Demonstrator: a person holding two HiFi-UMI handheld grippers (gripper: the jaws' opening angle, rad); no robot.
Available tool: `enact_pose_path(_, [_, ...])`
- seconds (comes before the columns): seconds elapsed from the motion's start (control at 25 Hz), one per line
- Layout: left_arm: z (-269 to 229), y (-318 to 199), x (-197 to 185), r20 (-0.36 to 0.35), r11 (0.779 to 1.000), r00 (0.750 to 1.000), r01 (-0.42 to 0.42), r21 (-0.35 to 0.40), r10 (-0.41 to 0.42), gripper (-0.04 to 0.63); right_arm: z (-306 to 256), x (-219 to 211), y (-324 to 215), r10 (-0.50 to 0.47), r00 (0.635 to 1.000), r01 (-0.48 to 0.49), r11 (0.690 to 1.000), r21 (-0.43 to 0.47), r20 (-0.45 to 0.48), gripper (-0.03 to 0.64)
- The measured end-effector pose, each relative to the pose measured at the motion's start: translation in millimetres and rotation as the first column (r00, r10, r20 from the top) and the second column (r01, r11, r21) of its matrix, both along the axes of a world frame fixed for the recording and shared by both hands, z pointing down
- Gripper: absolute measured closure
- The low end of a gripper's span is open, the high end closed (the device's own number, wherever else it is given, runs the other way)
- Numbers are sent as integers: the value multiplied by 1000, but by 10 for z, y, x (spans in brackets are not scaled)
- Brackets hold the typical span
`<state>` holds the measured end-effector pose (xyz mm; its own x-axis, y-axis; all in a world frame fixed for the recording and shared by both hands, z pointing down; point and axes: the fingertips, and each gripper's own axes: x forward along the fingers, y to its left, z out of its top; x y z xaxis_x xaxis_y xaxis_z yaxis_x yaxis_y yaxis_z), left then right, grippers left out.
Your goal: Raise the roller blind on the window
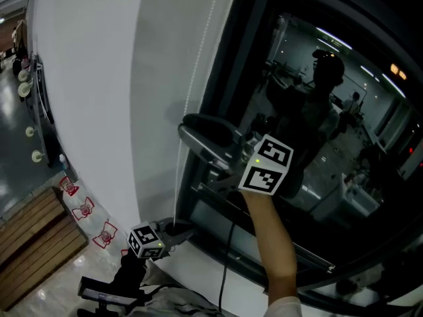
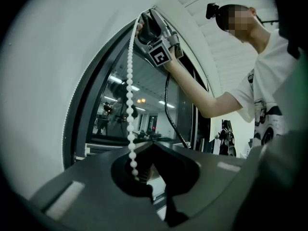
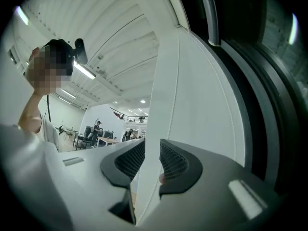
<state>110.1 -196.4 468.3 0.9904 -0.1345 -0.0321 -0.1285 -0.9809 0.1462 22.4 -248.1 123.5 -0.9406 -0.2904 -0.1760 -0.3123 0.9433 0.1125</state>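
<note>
Grips the upright bead chain (image 2: 129, 105) low with left tongs (image 2: 149, 150) shut on it, holds right tongs (image 3: 152, 160) apart astride it higher up, beside the white blind (image 1: 99, 78).

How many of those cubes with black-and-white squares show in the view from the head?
2. One cube sits on the right gripper, high up beside the window; the other sits on the left gripper, lower down. None seems hidden.

Large open-plan workspace after dark, black window (image 1: 310, 111) mirroring strip lights (image 1: 334, 39), desks (image 3: 109, 139) across the hall from the window, white ribbed ceiling (image 3: 115, 37) overhead, slatted wooden platform (image 1: 33, 236) to its left
</note>
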Motion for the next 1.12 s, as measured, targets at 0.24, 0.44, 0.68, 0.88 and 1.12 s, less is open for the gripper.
enact_pose_path(0.24, [22, -8, -23, 3, 1000, 1000, 4, -4, -4, 595, -499, 165, -31, 42, 997, -47, 997, 69, 64, 520])
enact_pose_path(0.44, [21, -7, -24, 2, 1000, 1000, 3, -3, -3, 595, -892, 293, 0, 79, 990, -94, 987, 132, 116, 520])
enact_pose_path(0.68, [66, -15, -27, 8, 1000, 1000, 3, -5, -3, 595, -1056, 262, -52, 103, 989, -119, 981, 155, 108, 488])
enact_pose_path(0.88, [51, 0, -10, 13, 1000, 1000, 2, -3, -2, 595, -1120, 128, -46, 90, 991, -105, 982, 160, 99, 494])
enact_pose_path(1.12, [78, -16, -25, 16, 1000, 1000, 9, -6, -9, 595, -1149, 118, -76, 104, 989, -118, 983, 142, 100, 600])
